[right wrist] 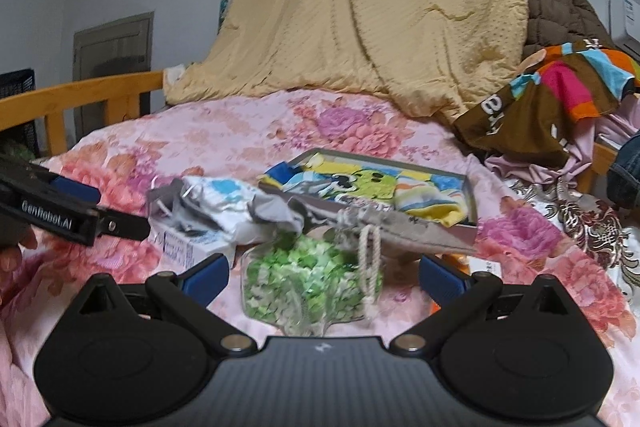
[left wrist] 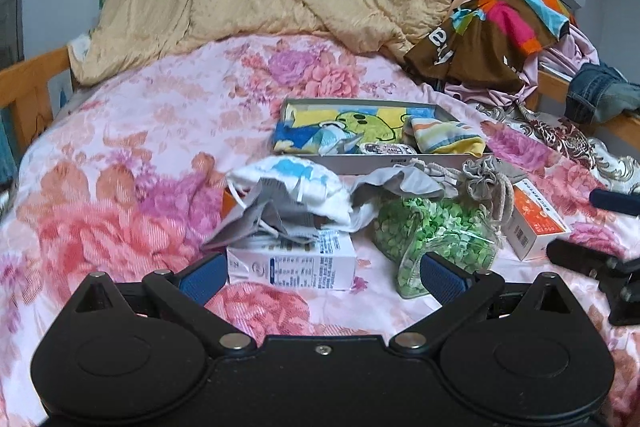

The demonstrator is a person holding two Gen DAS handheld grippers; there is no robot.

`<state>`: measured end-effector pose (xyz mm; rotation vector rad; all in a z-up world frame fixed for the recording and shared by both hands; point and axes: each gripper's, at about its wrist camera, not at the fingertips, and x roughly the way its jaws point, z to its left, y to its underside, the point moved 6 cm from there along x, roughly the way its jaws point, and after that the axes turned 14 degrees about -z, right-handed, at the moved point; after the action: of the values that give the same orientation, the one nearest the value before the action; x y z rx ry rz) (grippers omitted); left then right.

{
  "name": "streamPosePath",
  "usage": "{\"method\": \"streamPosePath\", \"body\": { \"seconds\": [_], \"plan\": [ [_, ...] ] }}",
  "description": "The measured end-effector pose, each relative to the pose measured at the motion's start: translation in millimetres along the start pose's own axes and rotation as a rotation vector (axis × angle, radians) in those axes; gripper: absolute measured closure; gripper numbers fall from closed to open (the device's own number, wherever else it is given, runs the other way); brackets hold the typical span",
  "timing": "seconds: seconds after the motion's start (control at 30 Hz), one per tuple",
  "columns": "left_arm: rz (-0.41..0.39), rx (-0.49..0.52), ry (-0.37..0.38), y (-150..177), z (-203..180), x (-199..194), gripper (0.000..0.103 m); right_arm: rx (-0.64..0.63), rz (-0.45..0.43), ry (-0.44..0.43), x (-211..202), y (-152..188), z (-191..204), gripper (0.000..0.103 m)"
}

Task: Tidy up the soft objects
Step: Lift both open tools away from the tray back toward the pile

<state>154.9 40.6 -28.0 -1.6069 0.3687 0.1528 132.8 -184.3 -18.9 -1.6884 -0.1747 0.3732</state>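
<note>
Landmark: shallow grey tray point(left wrist: 400, 159) on the floral bedspread point(left wrist: 160, 131).

1. Folded cartoon towels point(left wrist: 352, 125): inside the tray.
2. White-and-blue cloth point(left wrist: 304, 183), grey cloth point(left wrist: 256, 219): heaped in front of the tray, draped over a white carton point(left wrist: 292, 261).
3. Clear bag of green pieces point(right wrist: 308, 283): in front of the tray, under a drawstring pouch point(left wrist: 486, 179).
4. Your left gripper point(left wrist: 322, 277): jaws wide, holding nothing.
5. Your right gripper point(right wrist: 324, 277): jaws wide, empty, flanking the green bag.

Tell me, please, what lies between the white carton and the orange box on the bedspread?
A clear bag of green bits, with a grey drawstring pouch at its top, lies between the white carton and the orange box; the left wrist view shows it.
</note>
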Motion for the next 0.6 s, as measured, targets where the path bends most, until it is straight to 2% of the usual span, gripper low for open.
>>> {"method": "streamPosePath", "body": {
  "seconds": [0.27,0.6],
  "plan": [
    [0.021,0.019,-0.001,6,-4,8,0.001,-0.058,0.025,-0.029,4,12,12,0.0],
    [-0.051,0.097,0.042,-1,-24,25,0.001,-0.039,0.006,0.016,14,12,-2,0.0]
  ]
}}
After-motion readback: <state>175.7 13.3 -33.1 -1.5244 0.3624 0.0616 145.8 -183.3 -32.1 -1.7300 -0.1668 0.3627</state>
